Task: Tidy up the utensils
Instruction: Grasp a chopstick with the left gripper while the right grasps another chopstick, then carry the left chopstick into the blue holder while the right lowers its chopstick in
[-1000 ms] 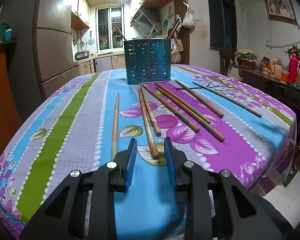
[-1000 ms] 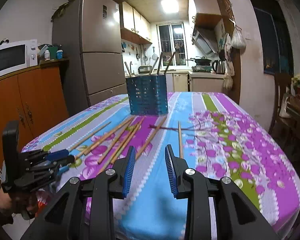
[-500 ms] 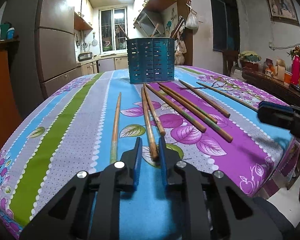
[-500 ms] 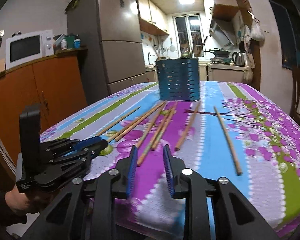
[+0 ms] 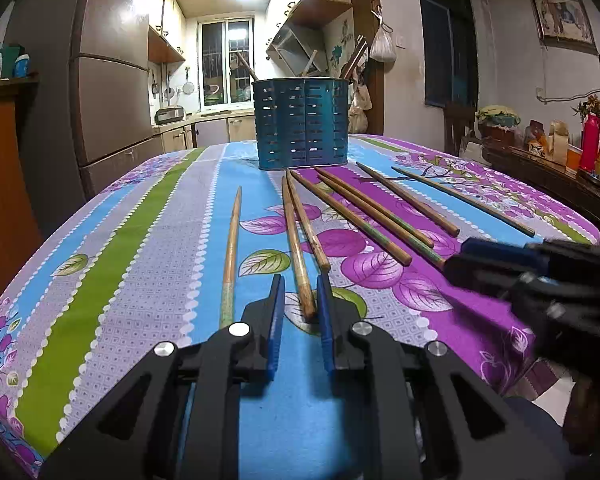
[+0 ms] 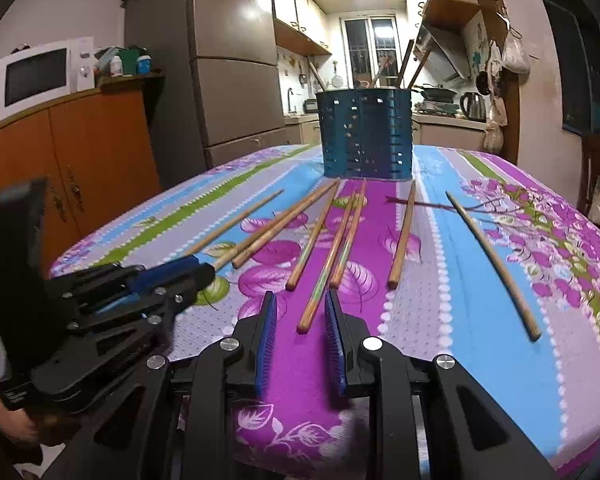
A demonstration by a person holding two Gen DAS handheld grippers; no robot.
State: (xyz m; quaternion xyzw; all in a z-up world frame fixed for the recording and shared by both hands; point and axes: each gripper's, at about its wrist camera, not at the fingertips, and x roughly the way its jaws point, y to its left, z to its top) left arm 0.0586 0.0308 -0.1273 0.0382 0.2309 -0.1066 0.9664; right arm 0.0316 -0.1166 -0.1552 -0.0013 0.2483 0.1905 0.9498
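While left gripper (image 5: 300,300) brackets one chopstick's (image 5: 296,240) near end, jaws narrow, contact unclear; shaft runs far toward holder (image 5: 300,124). Right view: right gripper (image 6: 300,316) slightly parted, empty, striped chopstick (image 6: 327,268) tip just ahead, lengthwise.

Two handheld grippers in matte black plastic: angular, cut-out linkage arms joined by round silver screw heads, each finger lined with a ribbed blue pad. Seen up close are the left gripper (image 5: 300,292) and the right gripper (image 6: 300,312). A tall black block rises behind the left unit's body.
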